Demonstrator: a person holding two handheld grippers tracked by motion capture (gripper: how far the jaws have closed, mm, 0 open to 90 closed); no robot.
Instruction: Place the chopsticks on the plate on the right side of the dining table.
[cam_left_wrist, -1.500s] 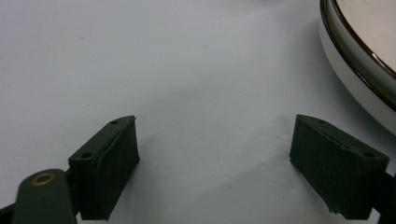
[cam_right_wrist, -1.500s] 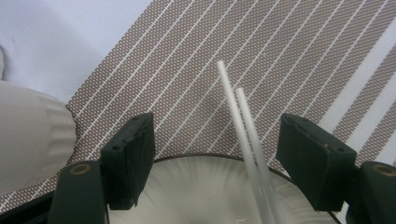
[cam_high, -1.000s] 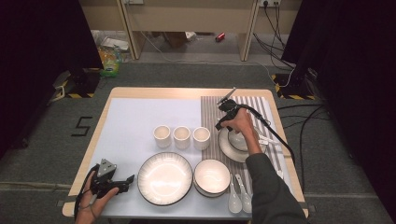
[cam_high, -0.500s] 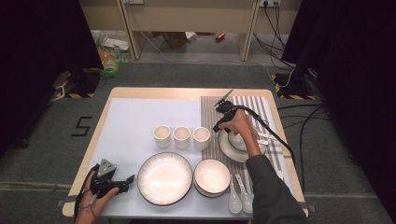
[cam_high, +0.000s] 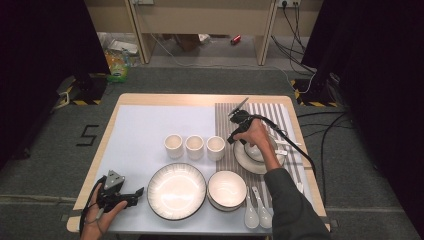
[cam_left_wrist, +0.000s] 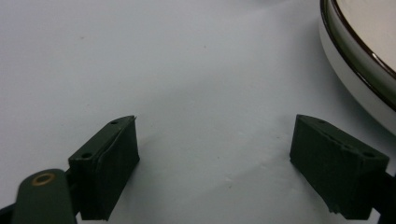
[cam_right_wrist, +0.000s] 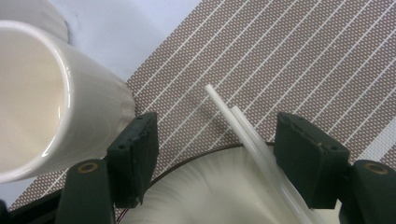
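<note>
My right gripper (cam_high: 231, 139) (cam_right_wrist: 215, 126) hangs over the striped brown placemat (cam_high: 280, 112), at the far-left rim of a white plate (cam_high: 245, 163) (cam_right_wrist: 210, 196). It is open. A pair of white chopsticks (cam_right_wrist: 252, 140) lies across that rim between the jaws, nearer the right one, and no pad presses on it. A white cup (cam_high: 216, 147) (cam_right_wrist: 46, 102) stands just outside the left jaw. My left gripper (cam_high: 141, 195) (cam_left_wrist: 215, 128) rests open and empty on the pale mat (cam_left_wrist: 187, 56) at the table's front left, beside a large plate (cam_high: 176, 191) (cam_left_wrist: 359, 60).
Two more cups (cam_high: 173, 146) (cam_high: 194, 146) stand in a row with the first. A white bowl (cam_high: 227, 190) sits right of the large plate, with two white spoons (cam_high: 256, 215) beside it. The right gripper's cable (cam_high: 295, 147) trails over the placemat.
The right hand has edged its gripper slightly toward the near left, closer to the cup. The left hand has kept still.
</note>
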